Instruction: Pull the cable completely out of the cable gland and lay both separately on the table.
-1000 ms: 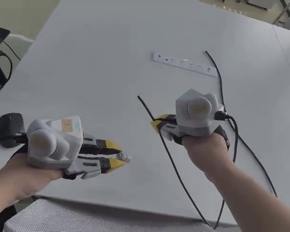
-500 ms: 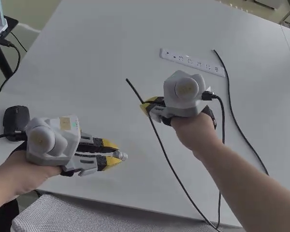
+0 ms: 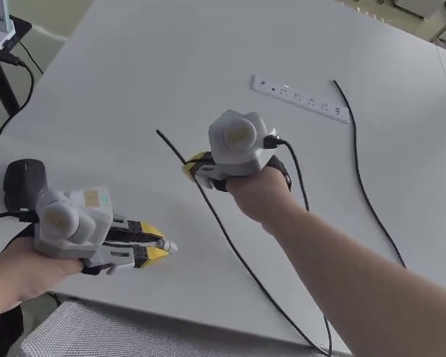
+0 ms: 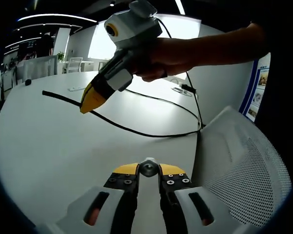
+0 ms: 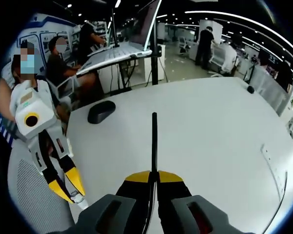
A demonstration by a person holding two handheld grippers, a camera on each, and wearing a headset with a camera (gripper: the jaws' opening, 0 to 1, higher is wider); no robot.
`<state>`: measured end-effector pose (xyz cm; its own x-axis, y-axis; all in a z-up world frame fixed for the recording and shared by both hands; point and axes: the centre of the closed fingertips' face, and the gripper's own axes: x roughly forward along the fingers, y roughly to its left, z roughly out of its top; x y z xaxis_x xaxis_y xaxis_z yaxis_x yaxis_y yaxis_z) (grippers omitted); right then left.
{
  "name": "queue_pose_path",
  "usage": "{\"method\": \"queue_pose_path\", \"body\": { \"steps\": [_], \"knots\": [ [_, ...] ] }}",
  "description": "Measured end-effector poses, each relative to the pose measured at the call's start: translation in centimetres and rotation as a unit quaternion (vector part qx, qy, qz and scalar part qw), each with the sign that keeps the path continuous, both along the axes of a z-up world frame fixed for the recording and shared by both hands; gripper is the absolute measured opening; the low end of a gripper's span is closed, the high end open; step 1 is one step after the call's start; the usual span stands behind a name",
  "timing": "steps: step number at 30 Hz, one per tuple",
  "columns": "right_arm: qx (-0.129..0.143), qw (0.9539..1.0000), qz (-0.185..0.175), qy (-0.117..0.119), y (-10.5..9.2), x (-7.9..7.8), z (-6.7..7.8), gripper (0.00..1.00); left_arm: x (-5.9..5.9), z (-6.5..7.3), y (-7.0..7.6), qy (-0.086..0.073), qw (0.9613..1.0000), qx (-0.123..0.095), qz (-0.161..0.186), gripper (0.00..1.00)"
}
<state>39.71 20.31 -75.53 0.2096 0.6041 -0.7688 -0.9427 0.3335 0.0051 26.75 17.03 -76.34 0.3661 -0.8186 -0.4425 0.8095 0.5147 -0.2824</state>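
I am clamping the cable (image 3: 234,249), already pulled free, in the right gripper (image 3: 192,165) and the cable gland (image 4: 147,168) between the left gripper (image 3: 156,251) tips, with 2 placements on the table (image 3: 134,74) below them remaining.

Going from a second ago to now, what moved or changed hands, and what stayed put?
The right gripper, jaws shut on the cable, has swung left over the table, carrying the cable's free end along. Nothing was taken hold of or let go. The left gripper stays near the table's edge, shut on the gland, already off the cable. The power strip and mouse lie as before.
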Motion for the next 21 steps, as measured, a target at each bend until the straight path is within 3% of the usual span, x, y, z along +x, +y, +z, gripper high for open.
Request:
{"method": "queue_pose_path", "body": {
  "steps": [3,6,8,10,16,21],
  "knots": [
    [-0.010,0.9999,0.008,0.006,0.6,-0.5,-1.2,0.00,-0.1,-0.6,0.4,0.005,0.9999,-0.004,0.014,0.16],
    [-0.030,0.9993,0.020,0.002,1.0,-1.2,-1.9,0.00,-0.5,-1.7,0.8,0.012,0.9997,0.005,0.022,0.16],
    [-0.025,0.9995,0.004,0.019,1.4,-1.1,-2.5,0.00,-0.6,-2.5,1.4,0.017,0.9994,0.005,0.028,0.16],
    [-0.024,0.9995,-0.002,0.021,1.7,-1.3,-2.6,0.00,-0.7,-3.0,1.8,0.021,0.9992,0.006,0.034,0.16],
    [-0.046,0.9987,0.019,0.009,2.2,-1.7,-3.7,0.00,-0.5,-3.7,2.6,0.029,0.9985,0.007,0.046,0.16],
    [-0.060,0.9975,0.033,0.014,2.5,-1.9,-4.8,0.00,-0.1,-4.2,2.8,0.029,0.9981,0.007,0.054,0.16]
  ]
}}
